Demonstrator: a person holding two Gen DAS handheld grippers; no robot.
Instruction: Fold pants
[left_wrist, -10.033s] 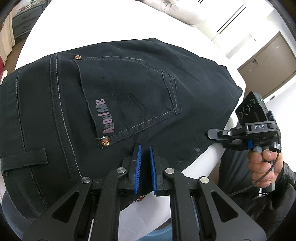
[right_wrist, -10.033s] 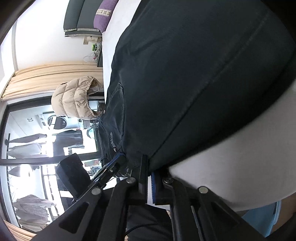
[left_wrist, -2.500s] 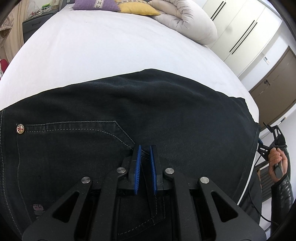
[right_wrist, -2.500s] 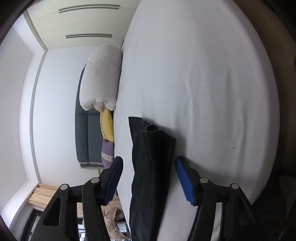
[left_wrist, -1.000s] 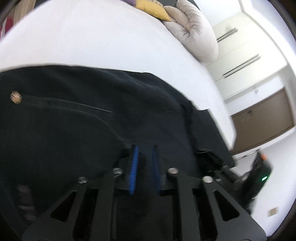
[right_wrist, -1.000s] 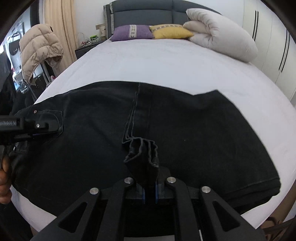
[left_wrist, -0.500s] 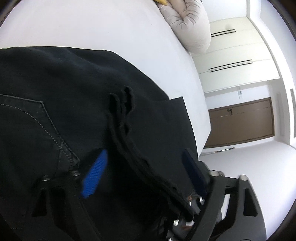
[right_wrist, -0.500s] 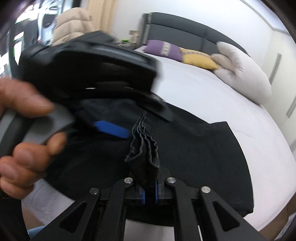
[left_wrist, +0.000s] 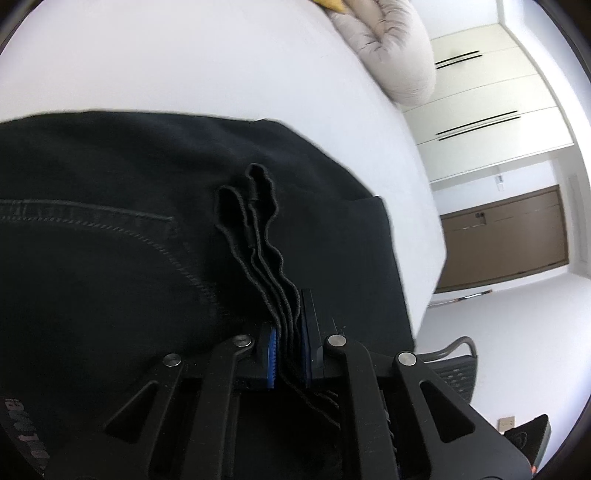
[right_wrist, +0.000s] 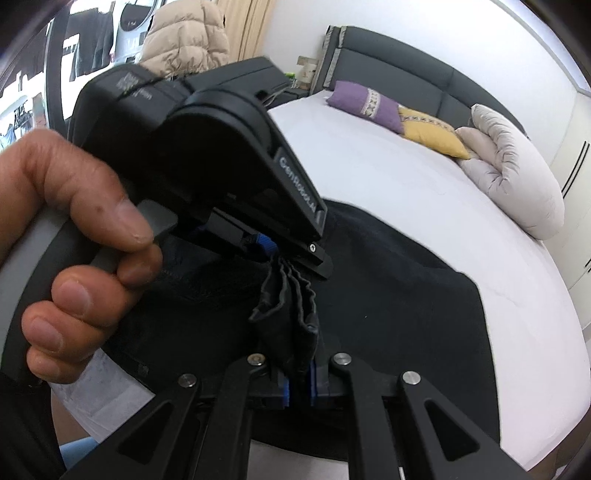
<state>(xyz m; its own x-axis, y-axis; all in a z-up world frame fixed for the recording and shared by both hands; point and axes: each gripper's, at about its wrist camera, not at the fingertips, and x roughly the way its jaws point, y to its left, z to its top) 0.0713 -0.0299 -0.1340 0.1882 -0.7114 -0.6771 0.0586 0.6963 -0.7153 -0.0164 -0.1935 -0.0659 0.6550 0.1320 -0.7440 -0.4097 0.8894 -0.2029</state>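
Observation:
Black denim pants (left_wrist: 110, 229) lie folded on the white bed (left_wrist: 184, 62); they also show in the right wrist view (right_wrist: 399, 295). My left gripper (left_wrist: 289, 354) is shut on the stacked leg hems (left_wrist: 258, 236), which stand up between its blue pads. My right gripper (right_wrist: 298, 384) is shut on the same bundle of hems (right_wrist: 291, 317) from the other side. The left gripper's body (right_wrist: 207, 147), held by a hand, fills the left of the right wrist view, right against the hems.
A purple pillow (right_wrist: 364, 101), a yellow pillow (right_wrist: 430, 129) and a rolled white duvet (right_wrist: 513, 173) lie at the dark headboard (right_wrist: 388, 70). White wardrobes (left_wrist: 491, 92) and a brown door (left_wrist: 506, 236) stand beyond the bed. A beige jacket (right_wrist: 184, 40) hangs at left.
My left gripper opened, came across to the hems held by my right gripper, and has now shut on them. The right gripper keeps its hold.

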